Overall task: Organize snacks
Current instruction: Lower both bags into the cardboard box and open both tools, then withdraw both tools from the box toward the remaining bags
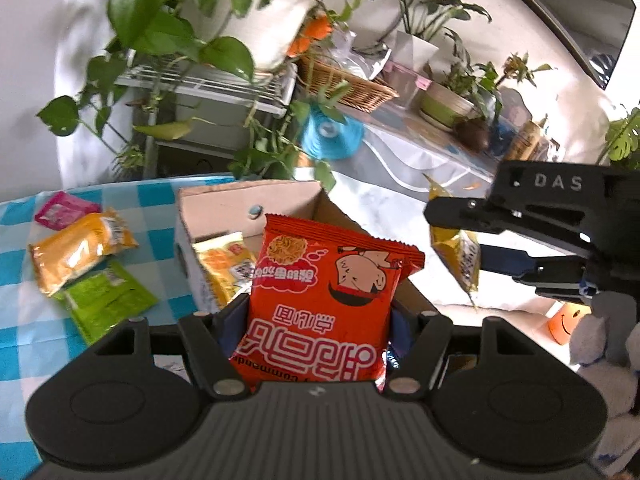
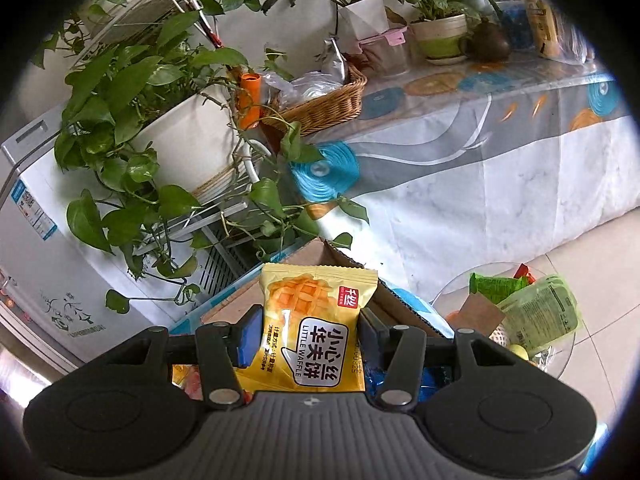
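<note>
While poised above open brown cardboard box (image 1: 248,208) on checked counter (image 1: 24,320): left gripper (image 1: 320,320) clamping red noodle packet (image 1: 328,304); right gripper (image 2: 308,336) clamping yellow waffle packet (image 2: 316,320).

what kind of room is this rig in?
Probably a lived-in home room, not a lab. Potted plants crowd a wire rack, a wicker basket sits on a cloth-covered sideboard, and snack packets lie on a checked tablecloth beside a cardboard box.

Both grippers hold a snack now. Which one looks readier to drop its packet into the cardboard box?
Probably the left gripper: its red noodle packet hangs right before the open cardboard box, while the right gripper holds its waffle packet beside it.
</note>
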A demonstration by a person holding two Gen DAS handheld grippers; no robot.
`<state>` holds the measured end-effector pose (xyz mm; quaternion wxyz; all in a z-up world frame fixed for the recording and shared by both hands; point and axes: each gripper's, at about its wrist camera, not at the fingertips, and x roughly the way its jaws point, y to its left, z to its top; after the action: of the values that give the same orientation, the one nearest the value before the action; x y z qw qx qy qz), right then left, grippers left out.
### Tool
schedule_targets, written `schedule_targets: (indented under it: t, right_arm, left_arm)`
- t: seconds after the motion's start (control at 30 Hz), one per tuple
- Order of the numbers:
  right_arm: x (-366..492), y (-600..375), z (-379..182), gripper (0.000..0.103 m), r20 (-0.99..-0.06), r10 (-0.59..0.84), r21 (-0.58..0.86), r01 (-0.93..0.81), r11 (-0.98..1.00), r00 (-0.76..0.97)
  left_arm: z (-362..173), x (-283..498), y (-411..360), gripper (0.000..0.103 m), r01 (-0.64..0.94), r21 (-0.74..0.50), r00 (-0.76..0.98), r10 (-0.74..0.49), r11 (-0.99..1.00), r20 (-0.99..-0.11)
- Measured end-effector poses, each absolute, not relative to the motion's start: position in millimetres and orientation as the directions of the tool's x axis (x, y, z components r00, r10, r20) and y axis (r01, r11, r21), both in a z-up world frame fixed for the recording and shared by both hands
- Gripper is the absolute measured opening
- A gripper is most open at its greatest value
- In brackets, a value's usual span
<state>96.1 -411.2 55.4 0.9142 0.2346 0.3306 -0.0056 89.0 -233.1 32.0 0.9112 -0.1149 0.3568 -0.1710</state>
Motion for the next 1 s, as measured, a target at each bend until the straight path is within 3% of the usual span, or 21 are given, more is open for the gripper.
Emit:
schedule_targets:
  t: [0.1, 0.23, 0.3, 0.47, 1.0]
  right_arm:
    - [99, -414, 53, 0.057, -0.616, 0.142, 0.439, 0.188, 0.879, 0.775]
    - [101, -418, 50, 0.065, -0.618, 0.130, 0.453, 0.215, 0.865, 0.775]
    - [101, -418, 49, 0.073, -0.617, 0.133, 0.459, 0.218, 0.861, 0.775]
    - [100, -417, 51, 0.082, -0.610, 0.129, 0.456, 0.213, 0.864, 0.782]
    - [105, -382, 56, 0.085, -0.584, 0.249, 0.439, 0.043, 0.897, 0.773]
  left_arm:
    - [30, 94, -241, 0.069, 0.241, -0.342, 0.676, -0.410, 0.908, -0.612]
    - [33, 95, -245, 0.089, 0.255, -0.344, 0.688, -0.419, 0.904, -0.592]
    - [37, 94, -241, 0.089, 0.262, -0.348, 0.696, -0.426, 0.900, -0.579]
    - [44, 96, -223, 0.090, 0.246, -0.335, 0.716, -0.403, 0.910, -0.570]
    - [45, 111, -125, 0.090, 0.120, -0.266, 0.761, -0.261, 0.956, -0.594]
